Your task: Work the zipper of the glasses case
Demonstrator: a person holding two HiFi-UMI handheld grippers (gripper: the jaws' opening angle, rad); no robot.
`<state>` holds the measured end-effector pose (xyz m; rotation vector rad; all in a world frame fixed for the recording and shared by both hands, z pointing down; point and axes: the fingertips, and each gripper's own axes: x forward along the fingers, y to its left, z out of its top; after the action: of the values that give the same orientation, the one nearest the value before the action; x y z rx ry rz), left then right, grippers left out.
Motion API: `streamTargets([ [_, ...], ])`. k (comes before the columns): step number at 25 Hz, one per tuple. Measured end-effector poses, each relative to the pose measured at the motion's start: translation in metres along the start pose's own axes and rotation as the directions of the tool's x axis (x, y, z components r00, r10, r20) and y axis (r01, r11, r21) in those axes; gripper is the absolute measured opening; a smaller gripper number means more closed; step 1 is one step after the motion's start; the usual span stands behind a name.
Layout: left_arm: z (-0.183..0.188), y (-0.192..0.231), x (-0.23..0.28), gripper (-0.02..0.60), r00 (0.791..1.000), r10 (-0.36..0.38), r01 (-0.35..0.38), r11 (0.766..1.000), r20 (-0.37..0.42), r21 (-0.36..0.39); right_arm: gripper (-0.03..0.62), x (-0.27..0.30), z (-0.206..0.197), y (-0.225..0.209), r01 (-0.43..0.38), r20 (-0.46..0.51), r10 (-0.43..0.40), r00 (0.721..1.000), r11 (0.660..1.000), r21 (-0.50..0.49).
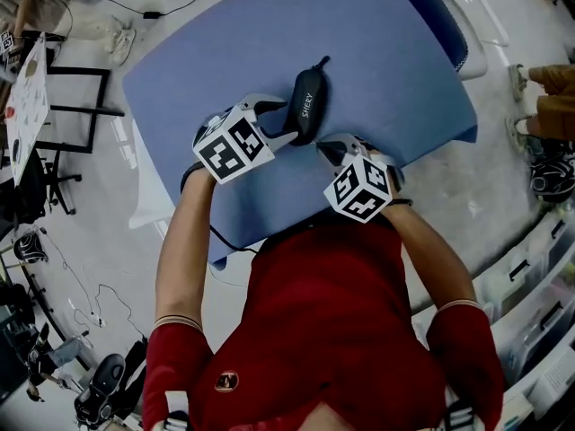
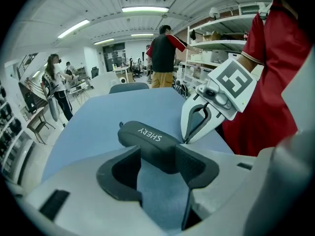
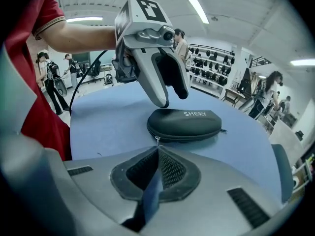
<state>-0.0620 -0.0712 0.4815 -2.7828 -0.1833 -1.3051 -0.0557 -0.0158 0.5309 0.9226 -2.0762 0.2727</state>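
A black zipped glasses case [image 1: 307,97] [image 2: 142,134] [image 3: 187,124] marked SHERY lies flat on the blue table [image 1: 377,52]. My left gripper [image 1: 287,121] [image 2: 158,151] [image 3: 173,101] stands open at the case's near end. That end shows between the two pads, and no pad is seen pressing on it. My right gripper [image 1: 323,146] [image 3: 158,149] [image 2: 186,141] is shut, with nothing visible between its pads. Its tip sits right next to the case's near end. The small metal zipper pull [image 3: 157,140] hangs just beyond that tip.
A blue chair [image 1: 440,16] stands at the table's far right corner. A black wrist loop [image 1: 321,62] sticks out from the case's far end. Someone's feet [image 1: 548,106] are on the floor to the right. Shelves with bins [image 1: 539,285] line the lower right.
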Motion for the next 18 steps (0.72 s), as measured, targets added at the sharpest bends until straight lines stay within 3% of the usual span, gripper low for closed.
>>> streamTargets([
  [4, 0.011, -0.008, 0.016, 0.204, 0.999, -0.033, 0.034, 0.998, -0.014, 0.050, -0.003, -0.011, -0.018, -0.009, 0.036, -0.018, -0.035, 0.999, 0.999, 0.028],
  [13, 0.032, -0.013, 0.032, 0.202, 0.997, -0.066, 0.068, 0.996, -0.037, 0.057, -0.003, -0.020, -0.036, -0.011, 0.067, -0.032, -0.065, 0.997, 0.996, 0.066],
  [18, 0.033, -0.005, 0.032, 0.154, 0.999, -0.049, 0.050, 0.997, -0.017, 0.054, -0.003, -0.015, -0.023, 0.002, 0.047, 0.000, -0.047, 0.999, 0.994, 0.100],
])
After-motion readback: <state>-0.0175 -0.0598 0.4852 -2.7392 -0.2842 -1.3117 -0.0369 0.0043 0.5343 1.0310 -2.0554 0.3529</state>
